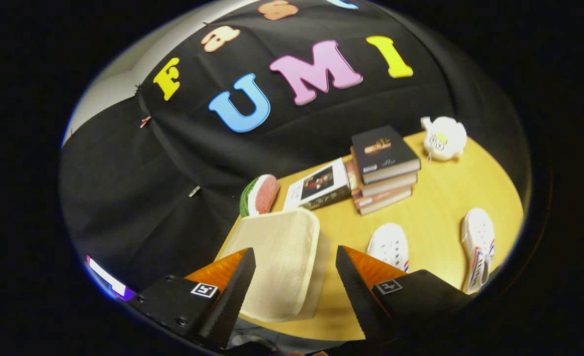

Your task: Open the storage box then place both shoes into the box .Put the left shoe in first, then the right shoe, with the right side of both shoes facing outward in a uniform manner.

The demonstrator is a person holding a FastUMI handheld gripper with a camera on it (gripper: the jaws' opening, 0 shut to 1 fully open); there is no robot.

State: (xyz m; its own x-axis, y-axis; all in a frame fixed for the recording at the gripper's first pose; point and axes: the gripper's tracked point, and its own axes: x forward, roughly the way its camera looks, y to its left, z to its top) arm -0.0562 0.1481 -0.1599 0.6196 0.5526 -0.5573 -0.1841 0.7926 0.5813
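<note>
Gripper (294, 257) fingers spread apart, holding nothing. Storage box (279, 262), cream fabric, lid closed, sits between and just ahead of them at the near bench (440, 198) edge; contents hidden. Two white shoes to its right: one (390, 244) just beside the right finger, the other (479, 247) further out near the bench edge, bare wood between them. Beyond the box: watermelon-slice toy (259, 194), flat book (317, 185), stack of books (383, 168), white plush toy (444, 138).
</note>
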